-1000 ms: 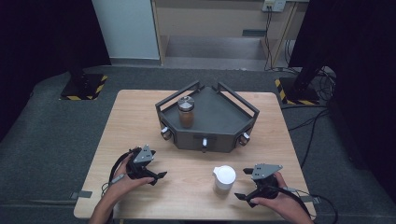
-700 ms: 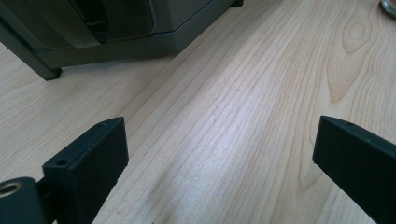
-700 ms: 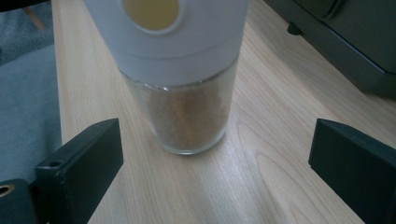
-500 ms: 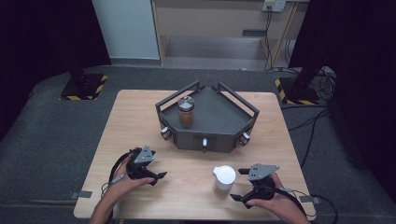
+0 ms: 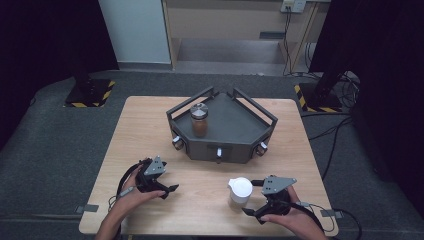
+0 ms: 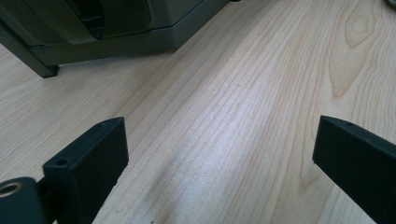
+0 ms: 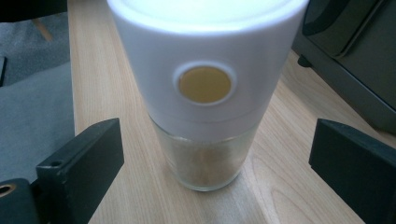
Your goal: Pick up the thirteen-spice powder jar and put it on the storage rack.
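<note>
A glass jar with a white cap (image 5: 240, 190) stands upright on the wooden table (image 5: 150, 125) near its front edge. My right gripper (image 5: 252, 197) is open just right of it; in the right gripper view the white-capped jar (image 7: 208, 93) stands between the spread jaws, untouched. My left gripper (image 5: 169, 186) rests open at the front left, and its own view has bare wood between its jaws (image 6: 219, 154). A brown-filled jar with a metal lid (image 5: 199, 120) stands inside the dark grey tray (image 5: 230, 145) at the table's middle.
The dark tray has raised rails and several knobs (image 5: 218, 152) on its front wall. Cables trail from both grippers at the table's front edge. Dark stands with hazard-striped bases (image 5: 90, 95) flank the table on the floor.
My right gripper has moved left toward the white-capped jar, so the jar now stands between its jaws. The left gripper has held still.
</note>
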Available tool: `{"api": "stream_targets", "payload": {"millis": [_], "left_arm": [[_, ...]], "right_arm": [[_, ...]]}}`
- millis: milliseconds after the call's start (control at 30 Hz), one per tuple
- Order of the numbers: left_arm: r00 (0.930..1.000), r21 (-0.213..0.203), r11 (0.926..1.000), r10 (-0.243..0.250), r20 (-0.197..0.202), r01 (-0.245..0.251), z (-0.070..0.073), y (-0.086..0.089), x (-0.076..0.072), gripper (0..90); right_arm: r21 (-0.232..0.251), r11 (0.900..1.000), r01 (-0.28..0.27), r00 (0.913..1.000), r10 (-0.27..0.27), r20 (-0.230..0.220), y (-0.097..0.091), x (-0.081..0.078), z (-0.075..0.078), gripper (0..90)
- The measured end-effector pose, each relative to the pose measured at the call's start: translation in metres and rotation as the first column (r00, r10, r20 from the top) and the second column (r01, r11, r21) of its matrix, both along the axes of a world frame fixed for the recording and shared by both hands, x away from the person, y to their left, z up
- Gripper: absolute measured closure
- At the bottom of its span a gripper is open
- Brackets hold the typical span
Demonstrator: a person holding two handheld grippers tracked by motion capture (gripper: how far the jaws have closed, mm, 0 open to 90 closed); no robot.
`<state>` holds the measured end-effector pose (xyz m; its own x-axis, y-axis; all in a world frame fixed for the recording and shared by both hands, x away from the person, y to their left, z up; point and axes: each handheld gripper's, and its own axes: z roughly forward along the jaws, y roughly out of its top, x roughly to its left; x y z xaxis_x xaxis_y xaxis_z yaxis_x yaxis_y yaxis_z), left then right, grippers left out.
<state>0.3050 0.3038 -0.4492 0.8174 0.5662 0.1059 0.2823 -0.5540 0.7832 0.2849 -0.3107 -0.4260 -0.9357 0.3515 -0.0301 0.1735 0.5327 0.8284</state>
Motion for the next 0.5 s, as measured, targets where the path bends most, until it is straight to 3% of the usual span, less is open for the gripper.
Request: {"api": "stream_targets", "payload": {"millis": [500], "left_arm": [[1.0000, 0.010, 0.9999, -0.004, -0.002, 0.004, 0.0000, -0.0015, 0.0006, 2.6]], "right_arm": [[0.018, 0.9998, 0.008, 0.9997, -0.008, 0.024, 0.0063, -0.0050, -0.0014, 4.7]]}}
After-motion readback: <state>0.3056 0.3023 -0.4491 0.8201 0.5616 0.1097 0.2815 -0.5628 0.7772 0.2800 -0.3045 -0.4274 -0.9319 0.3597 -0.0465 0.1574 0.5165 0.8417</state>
